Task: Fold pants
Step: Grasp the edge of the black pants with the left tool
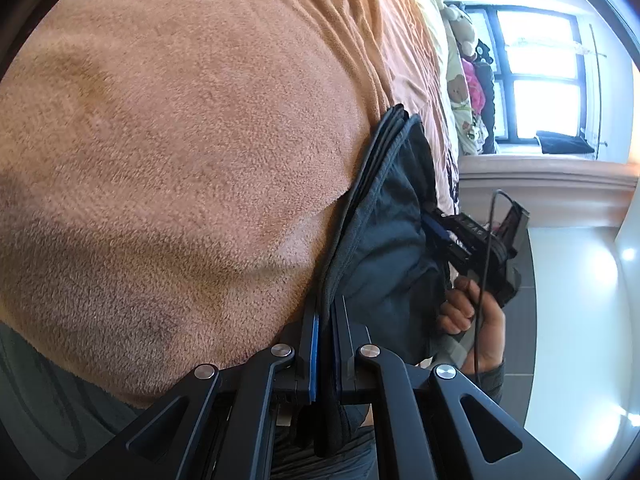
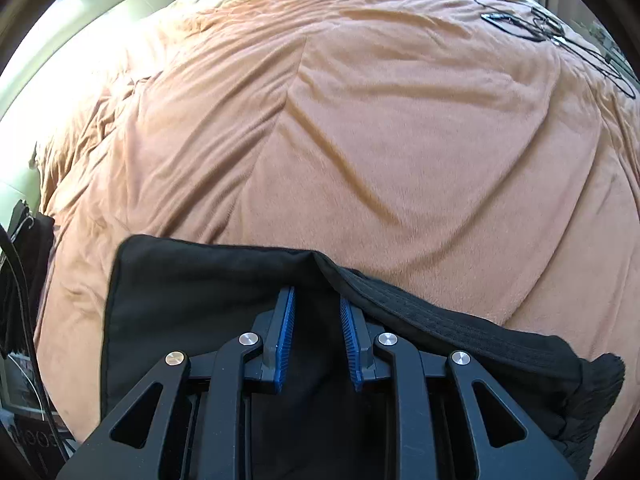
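The dark pants [image 2: 192, 300] lie folded on an orange-brown fleece blanket [image 2: 360, 140] near its front edge. In the left wrist view the pants [image 1: 392, 216] hang as a stack of layers. My left gripper [image 1: 326, 312] is shut on the pants' edge, with cloth pinched between the blue pads. My right gripper [image 2: 316, 300] is open, its blue pads apart over the pants, with a raised fold and the waistband [image 2: 440, 320] just to its right. The right gripper [image 1: 476, 240] and the hand holding it also show in the left wrist view, beside the pants.
The blanket covers a bed. Black cables [image 2: 552, 36] lie at its far right corner. A window [image 1: 536, 72] and hanging clothes and plush toys [image 1: 468, 80] are beyond the bed. Dark items [image 2: 20, 280] stand at the left edge of the bed.
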`<state>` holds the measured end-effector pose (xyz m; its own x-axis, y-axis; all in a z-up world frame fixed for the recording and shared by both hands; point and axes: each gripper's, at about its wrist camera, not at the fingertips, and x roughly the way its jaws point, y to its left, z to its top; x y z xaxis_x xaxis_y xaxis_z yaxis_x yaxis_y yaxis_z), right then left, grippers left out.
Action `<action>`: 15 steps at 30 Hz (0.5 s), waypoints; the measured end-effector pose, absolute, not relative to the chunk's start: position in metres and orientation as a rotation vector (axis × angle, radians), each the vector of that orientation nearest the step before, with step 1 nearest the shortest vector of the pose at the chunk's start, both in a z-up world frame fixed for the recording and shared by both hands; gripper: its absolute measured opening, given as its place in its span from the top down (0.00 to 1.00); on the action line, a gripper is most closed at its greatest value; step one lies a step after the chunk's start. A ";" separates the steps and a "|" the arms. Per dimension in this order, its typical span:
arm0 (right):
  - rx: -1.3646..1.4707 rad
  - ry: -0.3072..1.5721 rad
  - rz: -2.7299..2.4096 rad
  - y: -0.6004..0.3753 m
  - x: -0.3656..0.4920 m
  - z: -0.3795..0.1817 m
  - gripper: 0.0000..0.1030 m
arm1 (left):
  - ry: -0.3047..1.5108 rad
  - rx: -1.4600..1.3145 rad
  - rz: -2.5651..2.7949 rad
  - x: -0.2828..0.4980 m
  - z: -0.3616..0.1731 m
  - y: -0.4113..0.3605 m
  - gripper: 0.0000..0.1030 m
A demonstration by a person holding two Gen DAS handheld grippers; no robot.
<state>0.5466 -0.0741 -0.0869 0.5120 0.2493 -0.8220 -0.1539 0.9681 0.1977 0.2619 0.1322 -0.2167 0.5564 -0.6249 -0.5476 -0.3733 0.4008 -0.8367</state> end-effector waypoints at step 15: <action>0.141 0.928 0.347 -0.106 0.445 -0.068 0.79 | 1.045 -1.158 -0.230 0.289 -0.216 0.126 0.80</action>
